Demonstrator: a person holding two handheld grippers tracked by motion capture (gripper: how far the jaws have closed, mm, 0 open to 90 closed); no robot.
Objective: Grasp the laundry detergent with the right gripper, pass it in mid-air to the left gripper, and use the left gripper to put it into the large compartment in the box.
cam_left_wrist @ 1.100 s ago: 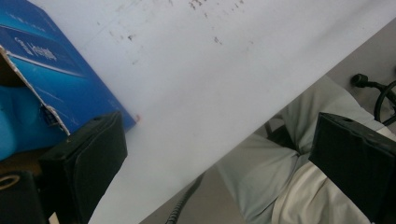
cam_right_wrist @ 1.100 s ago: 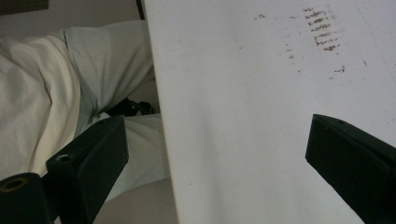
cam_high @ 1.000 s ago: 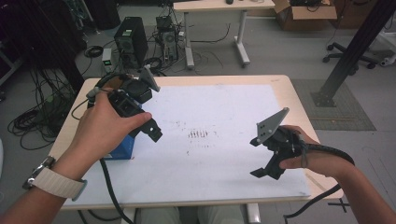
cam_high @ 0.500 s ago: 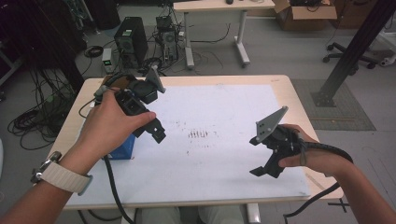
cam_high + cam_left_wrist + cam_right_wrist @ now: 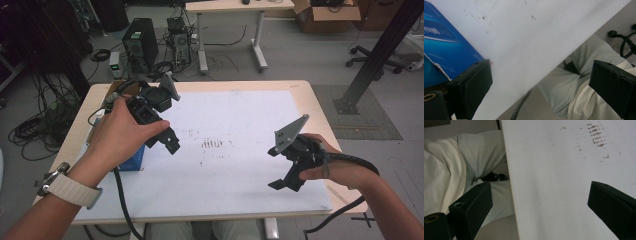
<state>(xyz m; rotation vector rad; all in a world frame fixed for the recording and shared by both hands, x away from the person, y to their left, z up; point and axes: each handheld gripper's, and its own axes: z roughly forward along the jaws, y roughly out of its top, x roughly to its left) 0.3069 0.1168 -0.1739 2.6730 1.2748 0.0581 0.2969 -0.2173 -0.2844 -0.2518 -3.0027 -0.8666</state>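
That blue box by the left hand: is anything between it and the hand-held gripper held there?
Nothing visible. The blue box lies on the white table sheet right beside the open left hand-held gripper, with only bare sheet between.

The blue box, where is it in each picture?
High view: the blue box sits at the table's left side, mostly hidden under the left hand.
Left gripper view: it is in the upper left corner, just above the left jaw.
Right gripper view: not in it.
Shared landmark: the white sheet it lies on, also at and, with brown smudges seen again at.
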